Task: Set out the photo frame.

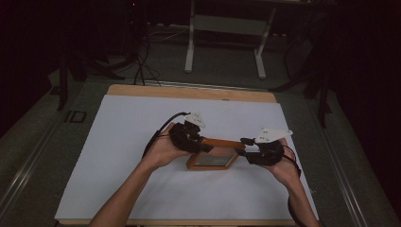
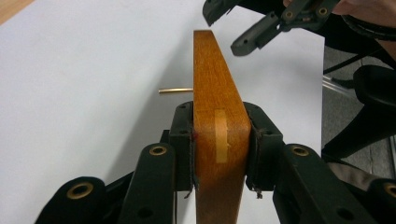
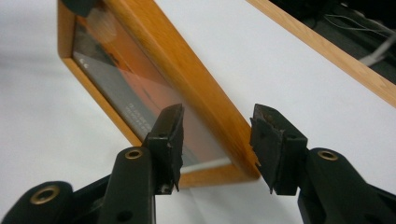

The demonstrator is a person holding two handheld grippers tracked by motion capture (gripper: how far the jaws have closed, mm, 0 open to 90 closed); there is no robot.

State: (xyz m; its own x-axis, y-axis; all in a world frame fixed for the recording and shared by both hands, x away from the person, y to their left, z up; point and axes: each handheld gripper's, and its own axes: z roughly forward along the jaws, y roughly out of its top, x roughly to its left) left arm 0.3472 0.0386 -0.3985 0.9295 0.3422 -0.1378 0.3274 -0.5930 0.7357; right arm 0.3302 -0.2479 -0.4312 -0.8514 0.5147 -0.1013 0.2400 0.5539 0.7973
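left gripper (image 2: 219,149) has its jaws clamped on the near end of the orange-brown wooden picture frame with glass front (image 1: 213,158), probably to keep it standing on edge on the white table sheet (image 1: 118,142). right gripper (image 3: 217,140) has its jaws apart around the frame's far corner, not touching, maybe ready to steady it. beyond the frame the sheet is bare up to the wooden table edge (image 1: 189,91), so there is room to move.

A light wooden table (image 1: 142,90) carries a large white rectangular sheet (image 1: 123,156) that covers nearly its whole top, leaving bare wood along the far edge, and an orange-brown wooden picture frame (image 1: 213,161) stands tilted on the sheet near its middle.
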